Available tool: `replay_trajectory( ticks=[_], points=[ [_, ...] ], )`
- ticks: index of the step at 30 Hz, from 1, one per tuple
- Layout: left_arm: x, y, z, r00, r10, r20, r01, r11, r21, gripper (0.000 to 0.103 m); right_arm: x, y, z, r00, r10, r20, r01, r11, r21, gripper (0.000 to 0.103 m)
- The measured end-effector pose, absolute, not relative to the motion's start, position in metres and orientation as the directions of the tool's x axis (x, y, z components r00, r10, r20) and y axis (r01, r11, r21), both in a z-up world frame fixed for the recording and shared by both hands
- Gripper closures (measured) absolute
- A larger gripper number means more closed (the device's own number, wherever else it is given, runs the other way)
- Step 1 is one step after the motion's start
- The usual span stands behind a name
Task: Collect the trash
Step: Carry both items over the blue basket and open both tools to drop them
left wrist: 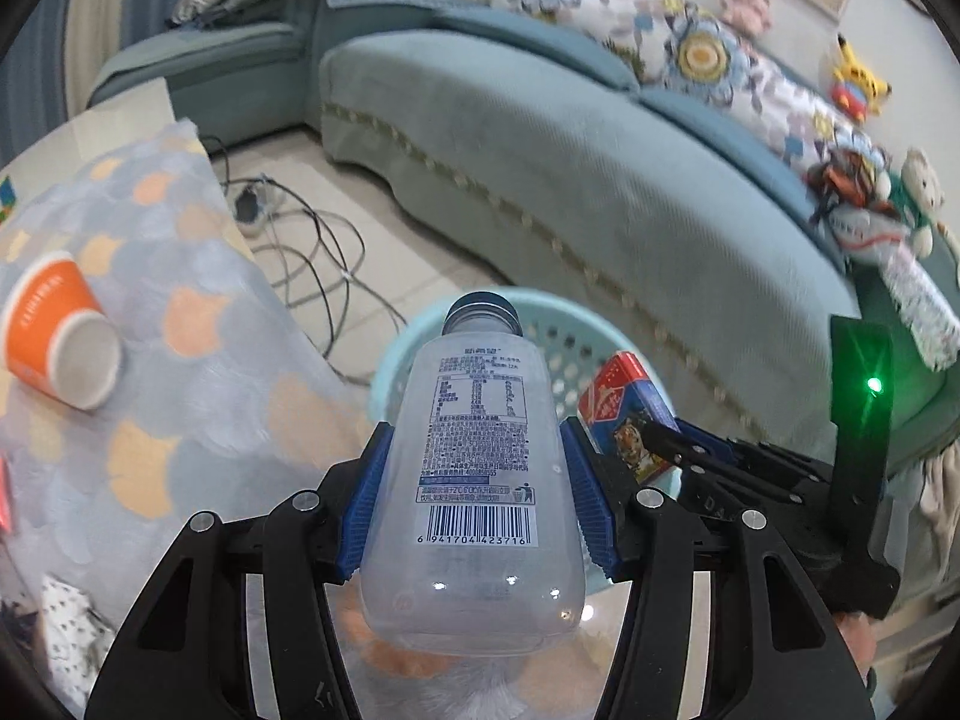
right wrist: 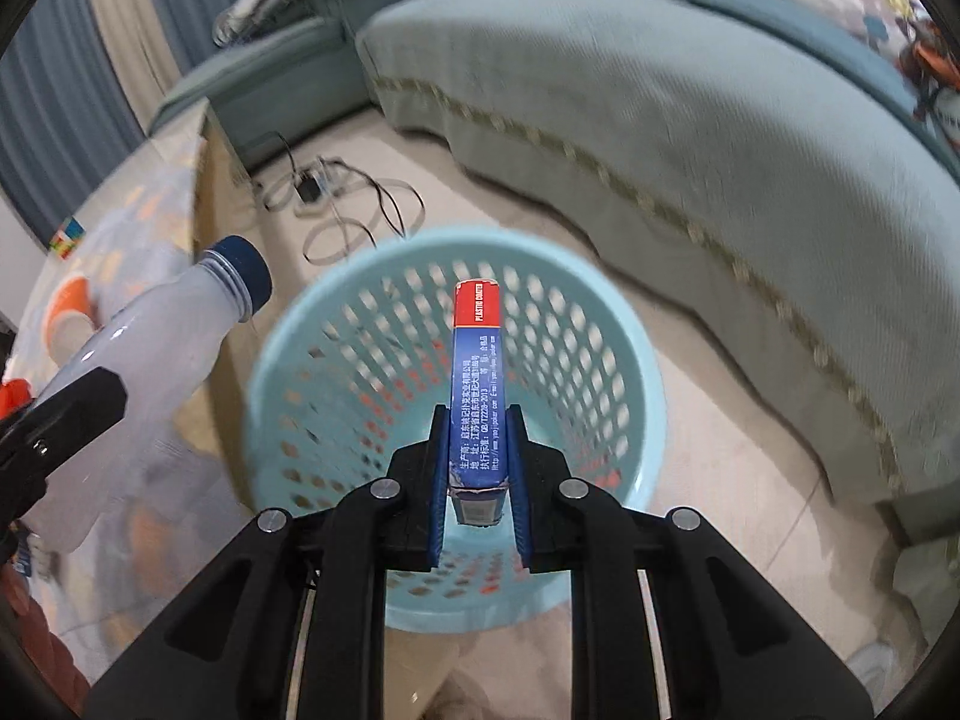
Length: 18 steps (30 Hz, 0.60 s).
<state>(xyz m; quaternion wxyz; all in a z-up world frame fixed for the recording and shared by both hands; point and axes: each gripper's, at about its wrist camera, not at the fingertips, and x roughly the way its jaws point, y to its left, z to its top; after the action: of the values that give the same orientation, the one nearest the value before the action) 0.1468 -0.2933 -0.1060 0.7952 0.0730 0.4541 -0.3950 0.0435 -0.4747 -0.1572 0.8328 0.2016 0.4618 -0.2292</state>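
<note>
While both jaws clamp bottle (left wrist: pixel 474 480) and card box (right wrist: pixel 477 396), basket (right wrist: pixel 624 324) below, sofa (right wrist: pixel 690 138) beyond.

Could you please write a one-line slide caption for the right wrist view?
Right gripper holds a card box above the blue basket, bottle alongside.

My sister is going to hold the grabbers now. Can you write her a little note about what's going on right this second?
Left hand-held gripper: shut on the clear plastic bottle, cap pointing toward the blue basket.
Right hand-held gripper: shut on the playing card box, held over the basket's opening.
Done: both pieces are picked up and brought to the basket.
Left: let go of the box, then the bottle, so they seem likely to drop in. The orange paper cup lies on its side on the patterned cloth; fetch it next.
</note>
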Motion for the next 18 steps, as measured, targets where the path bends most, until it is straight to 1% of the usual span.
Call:
replay_trajectory(
  ticks=[3, 5, 10, 12, 14, 18],
  points=[
    [0.144, -0.297, -0.117, 0.254, -0.543, -0.801, 0.703, 0.672, -0.233, 0.050, 0.039, -0.478, -0.174, 0.441, -0.169, -0.882, 0.579, 0.804, 0.136, 0.088],
    [0.144, -0.296, -0.121, 0.229, -0.544, -0.807, 0.705, 0.665, -0.248, 0.050, 0.036, -0.477, -0.179, 0.431, -0.162, -0.888, 0.581, 0.803, 0.135, 0.088],
    [0.138, -0.300, -0.124, 0.221, -0.538, -0.814, 0.720, 0.653, -0.236, 0.049, 0.033, -0.474, -0.178, 0.438, -0.155, -0.886, 0.573, 0.807, 0.142, 0.087],
    [0.136, -0.299, -0.118, 0.224, -0.551, -0.804, 0.725, 0.645, -0.240, 0.046, 0.032, -0.475, -0.175, 0.443, -0.156, -0.883, 0.573, 0.807, 0.144, 0.087],
    [0.133, -0.295, -0.111, 0.234, -0.565, -0.791, 0.727, 0.642, -0.243, 0.040, 0.032, -0.475, -0.171, 0.453, -0.148, -0.879, 0.569, 0.807, 0.157, 0.086],
    [0.130, -0.287, -0.101, 0.248, -0.584, -0.773, 0.722, 0.643, -0.254, 0.039, 0.030, -0.472, -0.165, 0.465, -0.154, -0.872, 0.568, 0.807, 0.160, 0.084]
  ],
)
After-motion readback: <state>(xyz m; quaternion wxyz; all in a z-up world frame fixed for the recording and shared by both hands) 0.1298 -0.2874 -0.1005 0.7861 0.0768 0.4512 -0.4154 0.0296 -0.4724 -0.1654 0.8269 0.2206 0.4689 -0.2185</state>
